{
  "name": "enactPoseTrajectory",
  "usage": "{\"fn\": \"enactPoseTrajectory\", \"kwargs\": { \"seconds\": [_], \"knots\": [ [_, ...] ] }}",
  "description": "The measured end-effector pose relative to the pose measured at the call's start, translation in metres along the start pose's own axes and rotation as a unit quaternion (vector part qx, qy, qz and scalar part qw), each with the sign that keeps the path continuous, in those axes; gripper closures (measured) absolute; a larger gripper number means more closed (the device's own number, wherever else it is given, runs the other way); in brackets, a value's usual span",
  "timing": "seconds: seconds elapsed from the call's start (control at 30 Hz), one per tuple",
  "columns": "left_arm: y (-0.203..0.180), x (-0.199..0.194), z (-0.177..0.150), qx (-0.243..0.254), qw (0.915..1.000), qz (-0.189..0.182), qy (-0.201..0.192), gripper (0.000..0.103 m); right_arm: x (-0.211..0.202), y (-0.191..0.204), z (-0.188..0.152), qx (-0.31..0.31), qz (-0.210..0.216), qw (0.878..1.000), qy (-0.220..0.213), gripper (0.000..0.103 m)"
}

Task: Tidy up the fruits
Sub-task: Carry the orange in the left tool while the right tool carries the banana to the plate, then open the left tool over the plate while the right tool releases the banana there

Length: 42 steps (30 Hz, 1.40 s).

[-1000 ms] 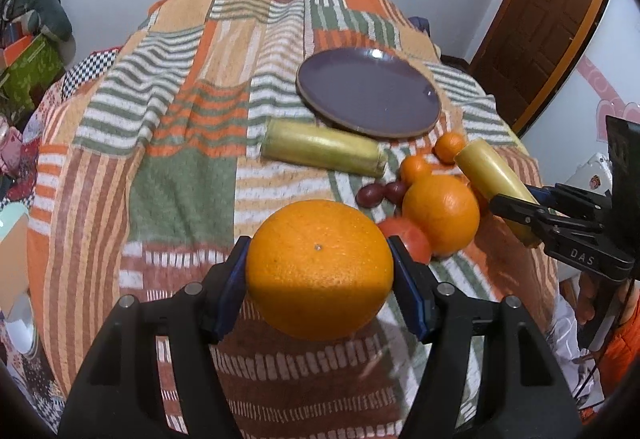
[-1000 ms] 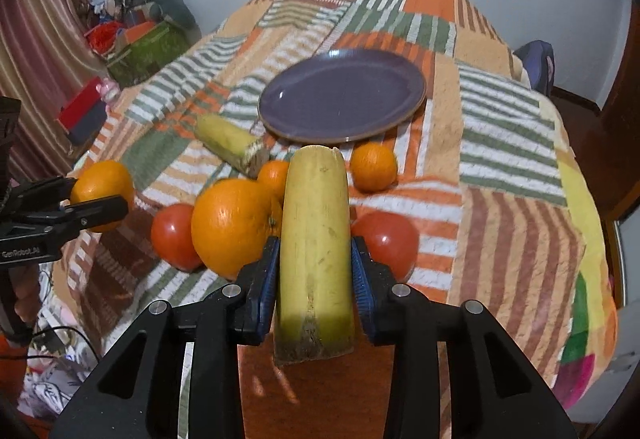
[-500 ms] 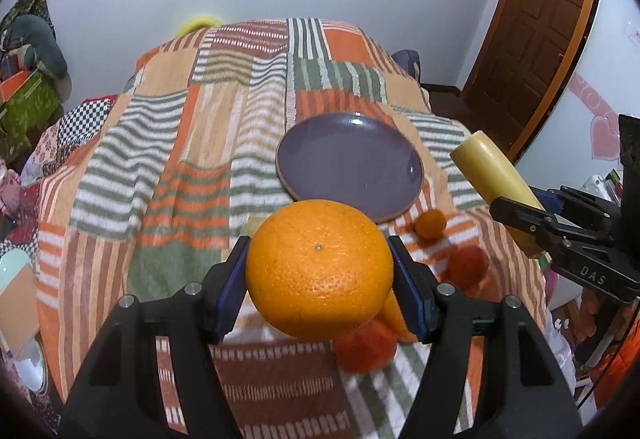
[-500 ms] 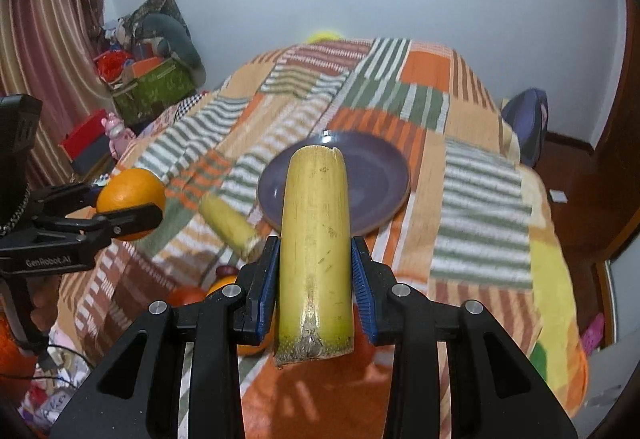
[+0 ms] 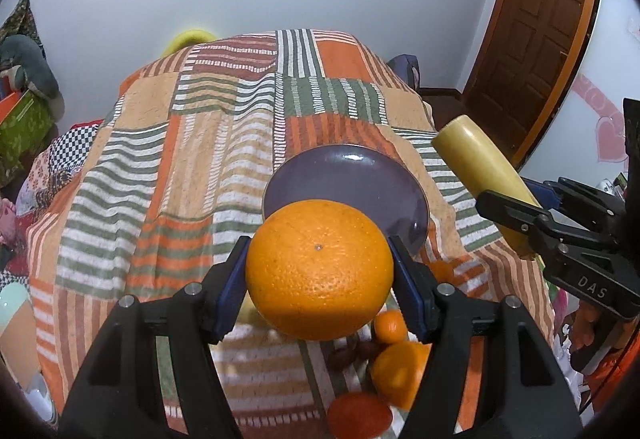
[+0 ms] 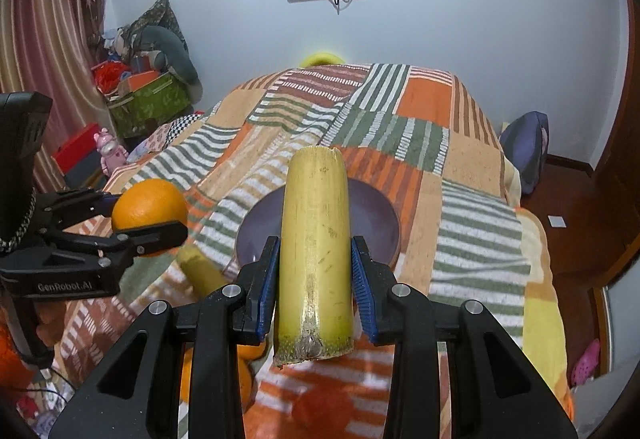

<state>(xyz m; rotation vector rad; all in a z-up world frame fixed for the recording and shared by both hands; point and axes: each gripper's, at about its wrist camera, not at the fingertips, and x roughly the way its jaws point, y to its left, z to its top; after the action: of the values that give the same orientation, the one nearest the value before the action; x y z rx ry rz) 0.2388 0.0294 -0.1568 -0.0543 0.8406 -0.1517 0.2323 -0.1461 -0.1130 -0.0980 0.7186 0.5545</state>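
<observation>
Left claw [image 5: 320, 271]: I grip the big orange [image 5: 319, 270] above the blanket [image 5: 180, 167].
Right claw [image 6: 314, 279]: I clamp a yellow stalk [image 6: 315, 251], purple plate [image 6: 376, 223] behind it.

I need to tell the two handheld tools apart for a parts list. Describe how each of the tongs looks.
Both are black plastic with two angular fingers, silver screw heads and ribbed blue pads. The left tongs carry white "GenRobot.AI" lettering on the side, a boxy black block behind and a metal chain beside it. The right tongs read "DAS" in white on the side. No sleeve shows clearly.
</observation>
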Motion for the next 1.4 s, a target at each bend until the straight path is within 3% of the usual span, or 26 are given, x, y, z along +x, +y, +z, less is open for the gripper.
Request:
{"fn": "enactPoseTrajectory", "kwargs": {
  "seconds": [0.3, 0.93, 1.4],
  "knots": [
    [0.009, 0.037, 0.02, -0.009, 0.9998, -0.001, 0.016, 0.038, 0.031, -0.006, 0.011, -0.009, -0.002, 1.0, 0.005, 0.072],
    [0.027, 0.114, 0.032, 0.001, 0.9965, 0.018, 0.081, 0.038, 0.12, -0.01, 0.013, -0.049, 0.012, 0.995, 0.085, 0.072],
    [0.024, 0.139, 0.03, 0.012, 0.9933, 0.024, 0.113, 0.038, 0.142, -0.013, 0.003, -0.064, 0.039, 0.988, 0.134, 0.072]
  ]
}}
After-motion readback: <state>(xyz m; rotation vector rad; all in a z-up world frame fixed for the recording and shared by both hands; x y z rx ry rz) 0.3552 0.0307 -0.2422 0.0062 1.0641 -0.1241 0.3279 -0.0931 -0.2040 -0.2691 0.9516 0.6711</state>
